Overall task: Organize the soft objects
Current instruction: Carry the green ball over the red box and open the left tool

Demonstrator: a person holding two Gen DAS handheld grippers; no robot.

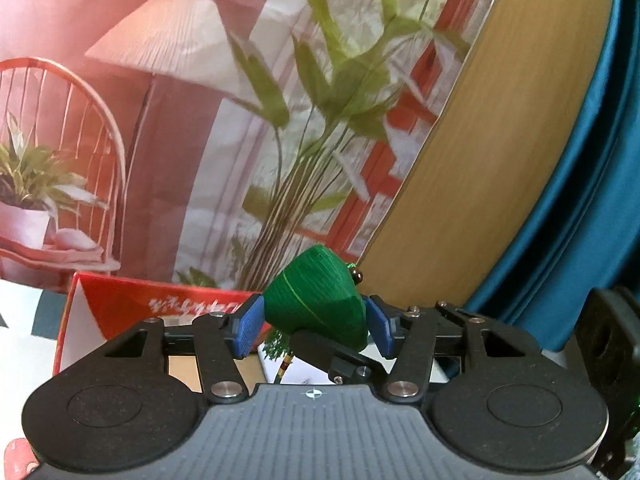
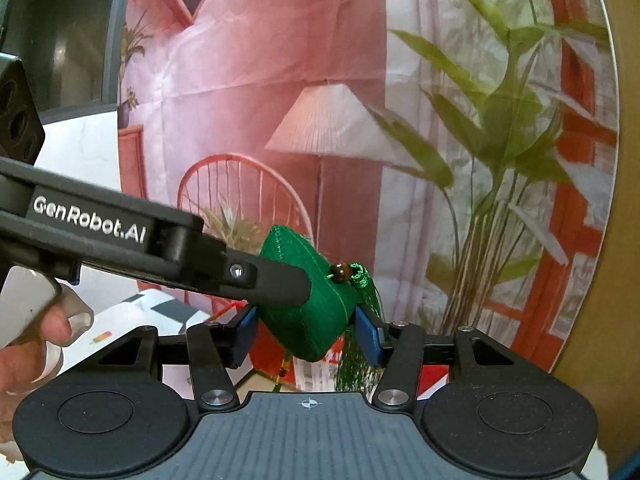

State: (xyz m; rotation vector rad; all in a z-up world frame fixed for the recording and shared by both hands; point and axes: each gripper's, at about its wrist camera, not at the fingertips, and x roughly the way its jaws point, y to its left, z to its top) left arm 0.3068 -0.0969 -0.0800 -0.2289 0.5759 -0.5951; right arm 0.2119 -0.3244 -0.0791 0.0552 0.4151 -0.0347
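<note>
A green stuffed fabric sachet (image 1: 316, 300) with a brown bead and a green tassel is held in the air between both grippers. My left gripper (image 1: 314, 326) has its blue pads on both sides of it. In the right wrist view the sachet (image 2: 308, 304) sits between the blue pads of my right gripper (image 2: 306, 334), and a black finger of the left gripper (image 2: 276, 282) presses on it from the left. The tassel (image 2: 356, 360) hangs down on the right.
An open red cardboard box (image 1: 120, 312) lies below on the left. A printed backdrop (image 1: 180, 120) with a lamp, chair and plants stands behind. A wooden panel (image 1: 500, 160) and a teal curtain (image 1: 580, 220) are at the right.
</note>
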